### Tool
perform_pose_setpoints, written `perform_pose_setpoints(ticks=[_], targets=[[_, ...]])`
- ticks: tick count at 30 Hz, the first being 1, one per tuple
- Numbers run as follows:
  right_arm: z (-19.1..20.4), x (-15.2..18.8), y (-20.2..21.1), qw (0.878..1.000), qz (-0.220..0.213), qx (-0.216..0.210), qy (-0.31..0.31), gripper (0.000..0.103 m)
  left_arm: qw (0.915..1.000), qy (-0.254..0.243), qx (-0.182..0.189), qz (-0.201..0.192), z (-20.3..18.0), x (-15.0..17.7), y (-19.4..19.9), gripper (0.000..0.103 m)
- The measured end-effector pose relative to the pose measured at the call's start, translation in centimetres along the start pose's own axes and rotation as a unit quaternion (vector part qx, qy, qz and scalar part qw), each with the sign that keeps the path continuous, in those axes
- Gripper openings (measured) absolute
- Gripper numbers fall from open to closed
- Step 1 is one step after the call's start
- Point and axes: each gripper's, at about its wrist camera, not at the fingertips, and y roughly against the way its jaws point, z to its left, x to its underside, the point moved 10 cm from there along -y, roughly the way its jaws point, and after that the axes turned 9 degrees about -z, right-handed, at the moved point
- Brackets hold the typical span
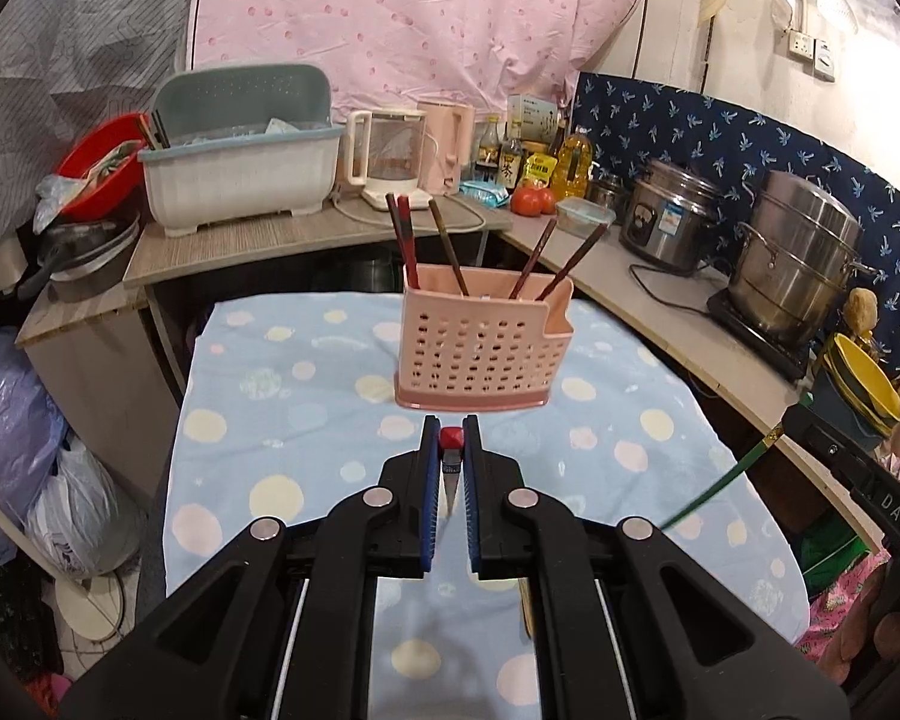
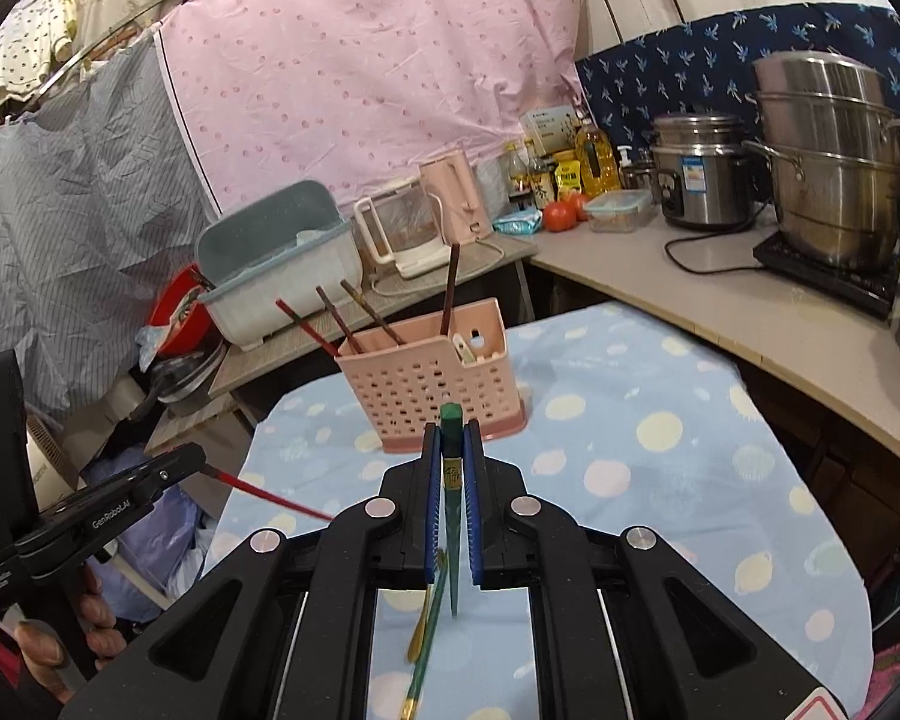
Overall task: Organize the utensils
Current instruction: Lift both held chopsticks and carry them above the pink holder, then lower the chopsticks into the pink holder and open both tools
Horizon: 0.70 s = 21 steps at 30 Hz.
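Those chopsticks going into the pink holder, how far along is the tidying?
Partly done. Several dark brown chopsticks already stand in the perforated pink plastic holder. In hand: the left gripper clamps a red-tipped chopstick, the right gripper a green chopstick. Left: another green chopstick lies on the dotted blue cloth.

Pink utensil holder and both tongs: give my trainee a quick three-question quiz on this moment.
1. True or false: the left tongs grip a green chopstick.
2. Which colour is the chopstick in the right tongs: A red, B green, C brown?
3. Fill in: the pink utensil holder stands on a blue ____ cloth.

Key:
1. False; the left tongs hold a red-tipped chopstick.
2. B.
3. Polka-dot. Brown chopsticks already lean in the holder, and another green chopstick lies on the cloth under the right tongs.
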Motion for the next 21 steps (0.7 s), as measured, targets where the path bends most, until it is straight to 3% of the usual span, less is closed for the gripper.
perform_pose_setpoints(ticks=[10, 21], targets=[[1.2, -4.9, -2.3, 0.999, -0.031, -0.016, -0.003, 0.007, 0.9991, -0.003, 0.002, -0.041, -0.1, -5.5, -0.9, 0.007], [3.4, -13.2, -6.7, 0.996, -0.084, -0.026, -0.003, 0.007, 0.9930, -0.012, 0.000, -0.118, -0.8, -15.8, -1.9, 0.007]])
